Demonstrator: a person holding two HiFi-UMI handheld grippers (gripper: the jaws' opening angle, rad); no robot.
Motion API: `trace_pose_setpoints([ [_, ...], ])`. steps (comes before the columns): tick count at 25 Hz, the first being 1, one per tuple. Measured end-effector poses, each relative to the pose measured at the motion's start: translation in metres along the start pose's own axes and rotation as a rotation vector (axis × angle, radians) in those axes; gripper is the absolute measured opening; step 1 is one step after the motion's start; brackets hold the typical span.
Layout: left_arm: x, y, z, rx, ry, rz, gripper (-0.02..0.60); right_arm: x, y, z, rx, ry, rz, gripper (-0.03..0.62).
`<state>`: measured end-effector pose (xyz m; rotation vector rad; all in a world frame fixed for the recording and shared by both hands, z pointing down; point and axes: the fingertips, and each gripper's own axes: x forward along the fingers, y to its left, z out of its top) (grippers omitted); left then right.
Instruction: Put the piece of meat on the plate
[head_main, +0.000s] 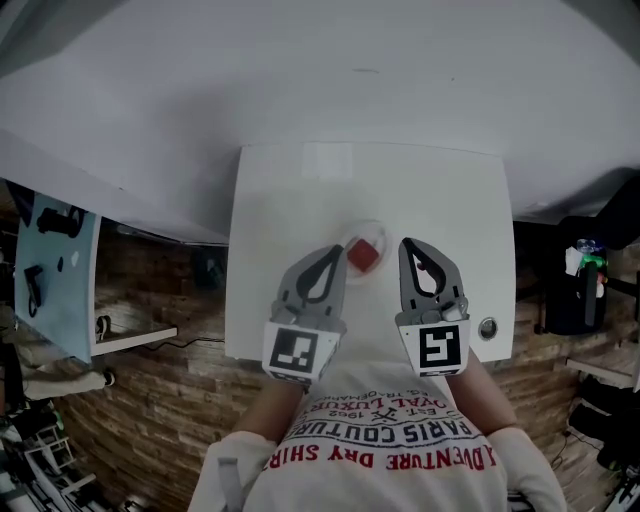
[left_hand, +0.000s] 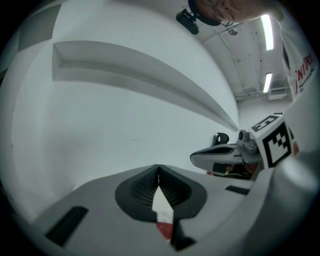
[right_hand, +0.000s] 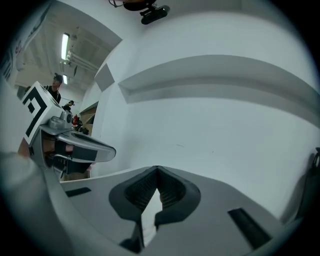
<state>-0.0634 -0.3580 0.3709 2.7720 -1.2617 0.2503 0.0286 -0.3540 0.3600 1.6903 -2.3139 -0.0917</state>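
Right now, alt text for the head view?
The left gripper and right gripper, both shut and empty, are held side by side over a white table. Between their tips a red piece of meat sits on a round plate.

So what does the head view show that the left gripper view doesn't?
Only the head view: the white table from above, and the plate with the red piece of meat on it. Only the left gripper view: the ceiling lights, and the left gripper up close, jaws shut on nothing. Both: the right gripper with its marker cube, and the person's printed shirt. A red sliver below the left jaws may be the meat; I cannot tell.
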Motion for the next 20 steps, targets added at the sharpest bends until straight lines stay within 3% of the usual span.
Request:
trace_pose_setpoints([
  [20, -0.02, -0.015, 0.009, -0.023, -0.017, 0.028, 0.006, -0.023, 0.01, 0.007, 0.025, 0.002, 0.0, 0.012],
])
